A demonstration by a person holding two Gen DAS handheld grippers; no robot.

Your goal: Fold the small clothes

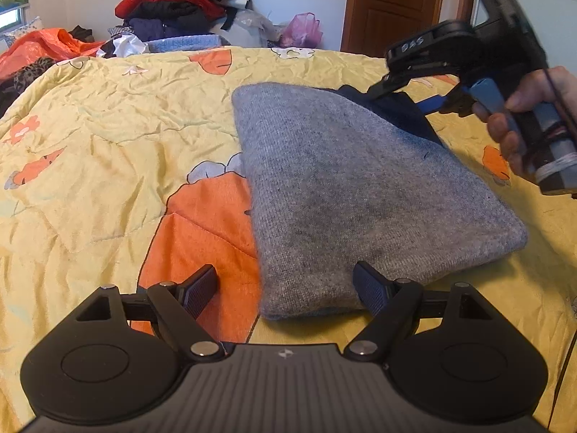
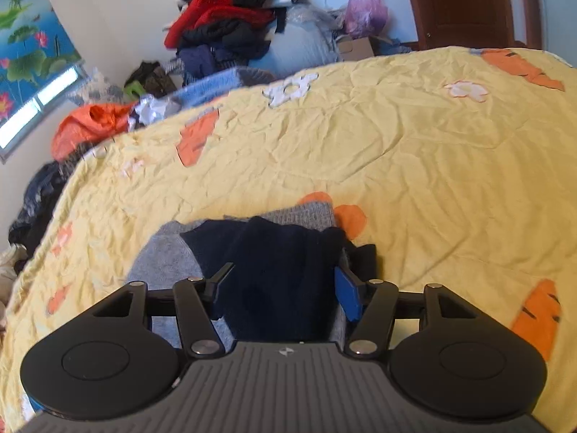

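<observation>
grey knit garment is laid folded on the bed's yellow quilt, dark navy piece at its far end. left hand-held gripper is spread at the near edge; right hand-held gripper is spread around the navy. the fold could be dragged open if only one layer is pinched.

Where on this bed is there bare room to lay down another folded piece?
Bare quilt lies left of the grey knit garment, up to the orange flower print, and beyond the garment toward the far edge. It is crowded at the clothes pile behind the bed, and at the garment's far right corner, where the right gripper straddles dark navy fabric.
</observation>
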